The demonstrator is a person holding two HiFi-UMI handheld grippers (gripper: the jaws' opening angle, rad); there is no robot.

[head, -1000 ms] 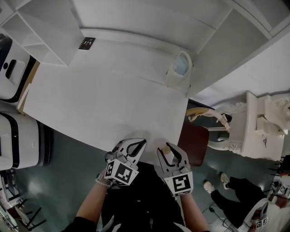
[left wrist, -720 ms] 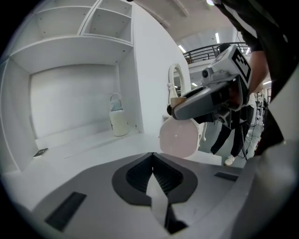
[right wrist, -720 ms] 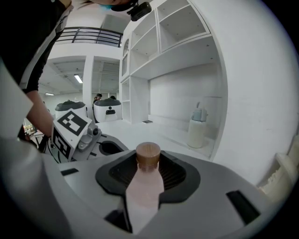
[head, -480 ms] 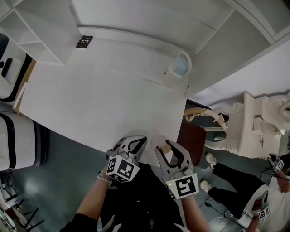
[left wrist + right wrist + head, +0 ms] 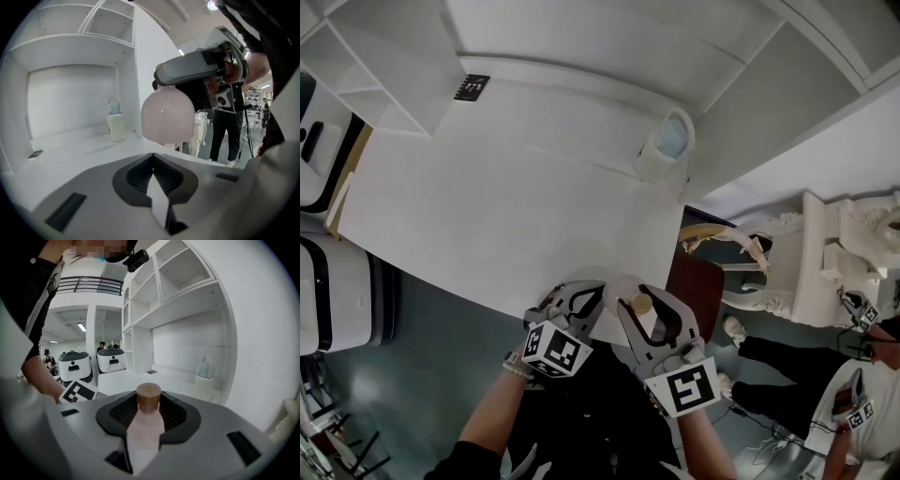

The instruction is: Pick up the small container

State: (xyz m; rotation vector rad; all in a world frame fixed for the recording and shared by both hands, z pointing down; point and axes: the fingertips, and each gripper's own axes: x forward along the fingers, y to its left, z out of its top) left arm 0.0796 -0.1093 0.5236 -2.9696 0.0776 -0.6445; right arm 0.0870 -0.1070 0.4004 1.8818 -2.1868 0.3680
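step: pickup apparently done | small pink brown-capped bottle (image 5: 145, 427) clamped in right gripper (image 5: 647, 305), over near edge of white table (image 5: 487, 206) | left gripper (image 5: 581, 298) closed, empty | next: probably steady lift, firm grip

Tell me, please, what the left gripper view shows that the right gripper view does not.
Only the left gripper view: the bottle's rounded pink base, seen from outside, and the left gripper's shut, empty jaws. Only the right gripper view: the bottle's brown cap between the right gripper's jaws, and two white machines. Both: the white table and the jug by the wall.
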